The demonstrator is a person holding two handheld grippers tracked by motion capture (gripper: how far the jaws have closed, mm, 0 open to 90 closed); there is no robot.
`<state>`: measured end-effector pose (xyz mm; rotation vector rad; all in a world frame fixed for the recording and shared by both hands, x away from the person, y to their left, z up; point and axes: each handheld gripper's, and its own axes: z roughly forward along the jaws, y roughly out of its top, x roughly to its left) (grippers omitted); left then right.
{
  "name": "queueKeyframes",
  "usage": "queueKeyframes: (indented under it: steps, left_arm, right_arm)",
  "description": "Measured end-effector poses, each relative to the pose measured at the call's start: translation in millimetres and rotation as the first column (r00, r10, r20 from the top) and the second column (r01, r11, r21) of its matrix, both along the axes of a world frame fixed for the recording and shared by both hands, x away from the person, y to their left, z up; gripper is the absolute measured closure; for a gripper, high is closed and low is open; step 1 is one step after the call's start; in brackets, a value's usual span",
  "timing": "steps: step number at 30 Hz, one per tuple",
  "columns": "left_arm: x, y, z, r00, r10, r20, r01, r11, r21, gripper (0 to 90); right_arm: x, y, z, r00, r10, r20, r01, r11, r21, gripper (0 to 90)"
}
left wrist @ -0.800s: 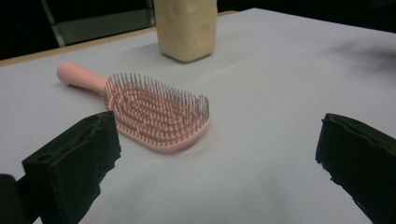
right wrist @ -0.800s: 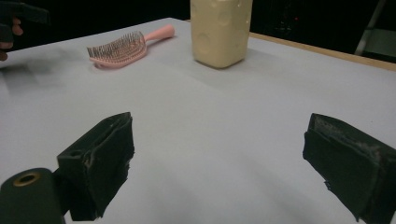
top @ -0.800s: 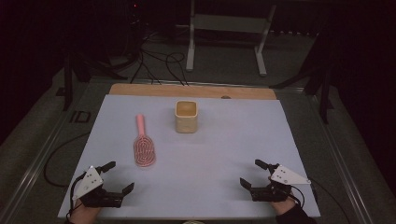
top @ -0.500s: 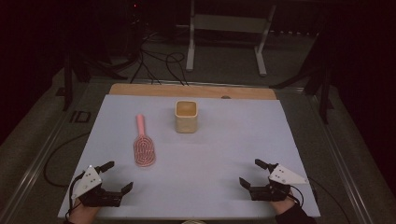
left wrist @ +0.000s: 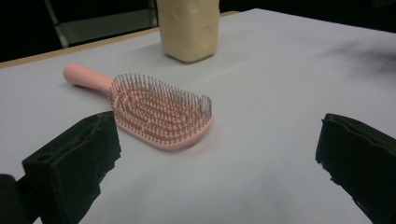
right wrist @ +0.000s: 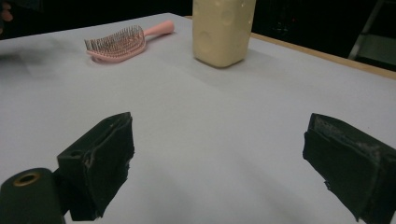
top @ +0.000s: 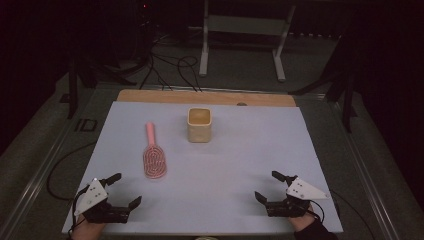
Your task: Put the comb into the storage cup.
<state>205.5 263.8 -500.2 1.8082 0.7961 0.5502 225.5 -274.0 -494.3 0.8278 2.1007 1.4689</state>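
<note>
- Your left gripper (top: pixel 122 191) rests at the near edge, jaws spread, empty.
- The brush (top: pixel 153 159) lies bristles-up just ahead; a pinch across the bristles could slip.
- The cup (top: pixel 200 125) stands beyond; a sweeping handle may topple it.
- Your right gripper (top: pixel 268 186), jaws spread, holds nothing.

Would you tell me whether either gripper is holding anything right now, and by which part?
Nothing is held: the left gripper and right gripper are open, apart from the pink hairbrush.
</note>
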Motion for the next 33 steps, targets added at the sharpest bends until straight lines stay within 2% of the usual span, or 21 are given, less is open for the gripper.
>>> queueKeyframes:
  steps: [10,13,16,27,33]
  left_arm:
    - [-0.1,-7.0,6.9,0.9992,-0.039,-0.004,0.039,0.9992,0.004,0.3]
    - [2.2,-8.3,12.2,0.9986,-0.052,-0.004,0.052,0.9986,-0.006,0.4]
    - [5.1,-6.0,18.0,0.9981,-0.062,-0.006,0.061,0.9975,-0.036,0.4]
    - [15.4,-10.0,45.4,0.9956,-0.092,0.019,0.091,0.9957,0.016,0.4]
    - [21.6,-12.4,57.6,0.9945,-0.100,0.029,0.100,0.9947,0.026,0.3]
  right_arm:
    - [-1.2,-1.4,2.8,0.9998,-0.019,0.008,0.019,1.000,0.023,8.7]
    - [-0.8,-1.7,2.7,0.9997,-0.022,0.002,0.022,0.999,0.030,8.7]
    - [-0.7,-1.8,2.9,0.9997,-0.022,0.003,0.022,0.999,0.029,8.7]
    - [-0.6,-2.1,4.0,0.9996,-0.027,0.007,0.027,0.999,0.040,8.7]
    - [-0.7,-2.1,4.1,0.9997,-0.026,0.006,0.025,0.999,0.040,8.7]
